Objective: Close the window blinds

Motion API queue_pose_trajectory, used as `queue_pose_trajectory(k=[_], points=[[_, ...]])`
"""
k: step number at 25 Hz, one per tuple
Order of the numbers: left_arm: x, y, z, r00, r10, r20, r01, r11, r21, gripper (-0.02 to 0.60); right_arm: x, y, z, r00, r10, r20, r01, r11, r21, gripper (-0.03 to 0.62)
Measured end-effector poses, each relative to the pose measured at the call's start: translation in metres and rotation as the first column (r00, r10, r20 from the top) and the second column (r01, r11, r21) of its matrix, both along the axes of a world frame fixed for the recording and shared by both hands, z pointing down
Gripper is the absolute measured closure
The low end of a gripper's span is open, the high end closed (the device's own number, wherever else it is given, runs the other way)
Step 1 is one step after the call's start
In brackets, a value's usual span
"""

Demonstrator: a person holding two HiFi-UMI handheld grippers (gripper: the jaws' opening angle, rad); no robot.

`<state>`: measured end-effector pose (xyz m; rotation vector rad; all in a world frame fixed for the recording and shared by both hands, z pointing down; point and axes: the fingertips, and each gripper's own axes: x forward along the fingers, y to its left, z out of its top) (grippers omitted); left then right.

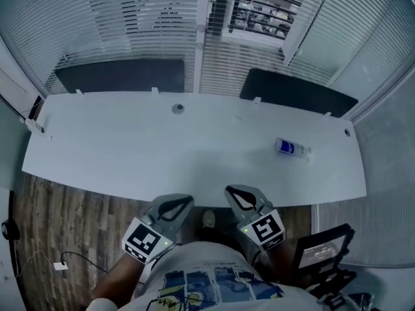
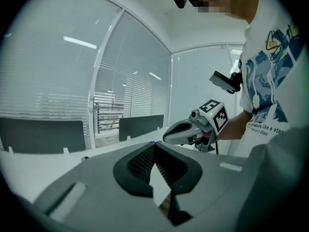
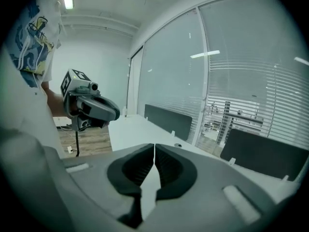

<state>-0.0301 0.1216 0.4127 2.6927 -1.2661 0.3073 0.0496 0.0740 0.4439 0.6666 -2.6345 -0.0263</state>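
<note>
The blinds (image 1: 139, 15) span the top of the frame beyond the wide worktop (image 1: 130, 151), and their slats stand open at upper middle. Reach across the worktop for them. Your left tongs (image 1: 184, 201) and right tongs (image 1: 232, 192) are at lower middle, both pressed together and empty. Spread one pair first. The control wand may be the thin line at upper right, but it's too faint to be sure.

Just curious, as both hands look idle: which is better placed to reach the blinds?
Right, slightly. Both grippers are shut and empty by the desk's near edge, but the open slats lie right of centre, more in line with the right gripper than the left gripper.
</note>
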Motion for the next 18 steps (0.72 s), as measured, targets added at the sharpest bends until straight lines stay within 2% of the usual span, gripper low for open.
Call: queue_pose_trajectory(k=[6,10,15,18], points=[[0.003,-0.079,-0.004,0.997,-0.068,0.025,0.068,0.997,0.022,0.578,0.003,-0.075,-0.001,0.998,-0.058,0.014,0.058,0.998,0.019,0.588],[-0.009,-0.123,-0.013,0.993,-0.09,0.081,0.085,0.994,0.066,0.578,-0.001,-0.107,0.01,0.998,-0.065,0.008,0.065,0.998,0.006,0.588],[-0.043,-0.179,-0.027,0.981,-0.11,0.159,0.092,0.989,0.12,0.578,-0.02,-0.132,0.003,1.0,-0.018,0.014,0.018,1.0,-0.01,0.588],[-0.072,-0.214,-0.039,0.965,-0.128,0.229,0.09,0.981,0.172,0.578,-0.029,-0.138,0.003,0.999,0.036,0.018,-0.035,0.999,-0.025,0.588]])
